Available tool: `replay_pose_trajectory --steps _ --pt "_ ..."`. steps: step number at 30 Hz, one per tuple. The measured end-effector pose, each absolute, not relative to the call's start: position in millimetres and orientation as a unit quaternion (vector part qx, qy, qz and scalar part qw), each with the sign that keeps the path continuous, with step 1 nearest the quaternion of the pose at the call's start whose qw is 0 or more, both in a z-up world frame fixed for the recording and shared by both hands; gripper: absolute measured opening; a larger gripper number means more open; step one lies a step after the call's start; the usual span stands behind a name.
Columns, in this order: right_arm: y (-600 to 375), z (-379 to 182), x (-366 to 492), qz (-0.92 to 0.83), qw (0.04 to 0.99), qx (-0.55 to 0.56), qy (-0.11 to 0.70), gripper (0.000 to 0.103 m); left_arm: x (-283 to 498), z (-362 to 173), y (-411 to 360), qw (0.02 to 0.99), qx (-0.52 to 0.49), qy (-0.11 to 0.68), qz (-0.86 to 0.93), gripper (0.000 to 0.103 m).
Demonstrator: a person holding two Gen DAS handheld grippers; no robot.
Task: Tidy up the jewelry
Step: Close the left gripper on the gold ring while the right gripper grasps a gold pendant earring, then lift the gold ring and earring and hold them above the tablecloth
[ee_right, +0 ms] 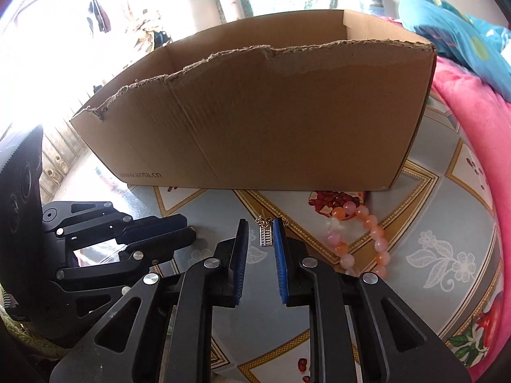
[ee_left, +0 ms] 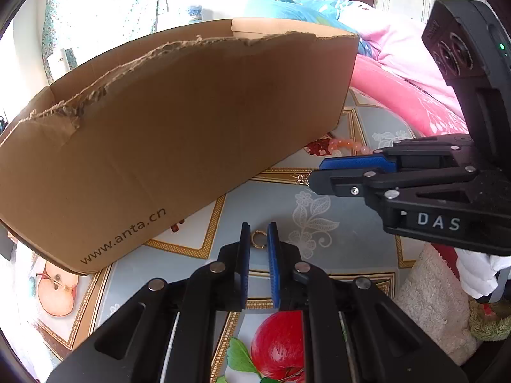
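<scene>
A small gold ring [ee_left: 258, 239] lies on the patterned tablecloth between the open blue-padded fingers of my left gripper [ee_left: 259, 233], which is low over it. My right gripper [ee_right: 261, 229] is open around a small silver pendant on a chain [ee_right: 265, 234] lying on the cloth. A pink and orange bead bracelet [ee_right: 361, 239] lies just right of it; it also shows in the left wrist view [ee_left: 349, 145]. An open cardboard box [ee_left: 179, 134] with a torn rim stands behind both; it also shows in the right wrist view [ee_right: 271, 121].
The tablecloth [ee_left: 319, 210] has fruit prints and gold borders. A pink blanket [ee_right: 472, 134] and blue bedding lie to the right. A fluffy cream cloth [ee_left: 431, 296] sits at the near right edge. The right gripper body [ee_left: 415, 178] reaches in from the right.
</scene>
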State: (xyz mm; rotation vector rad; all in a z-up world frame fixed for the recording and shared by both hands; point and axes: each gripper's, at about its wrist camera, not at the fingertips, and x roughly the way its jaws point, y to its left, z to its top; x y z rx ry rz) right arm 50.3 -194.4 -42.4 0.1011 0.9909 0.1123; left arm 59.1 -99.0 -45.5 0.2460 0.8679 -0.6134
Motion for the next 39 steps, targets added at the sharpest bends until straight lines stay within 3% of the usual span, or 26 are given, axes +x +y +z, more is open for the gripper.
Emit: replay_pose_trajectory --steps 5,11,31,39 --pt "-181 -51 58 0.050 0.875 0.015 0.481 0.017 59 -45 -98 0.855 0.115 0.412 -0.294 0.010" --pt "-147 -57 61 0.032 0.872 -0.049 0.486 0.004 58 -45 -97 0.855 0.111 0.411 -0.296 0.010" --pt "-228 5 19 0.061 0.882 0.110 0.453 0.002 57 -45 -97 0.858 0.113 0.405 -0.295 0.010" --pt "-234 2 19 0.057 0.875 0.131 0.462 0.002 56 -45 -100 0.858 0.121 0.405 -0.293 0.010"
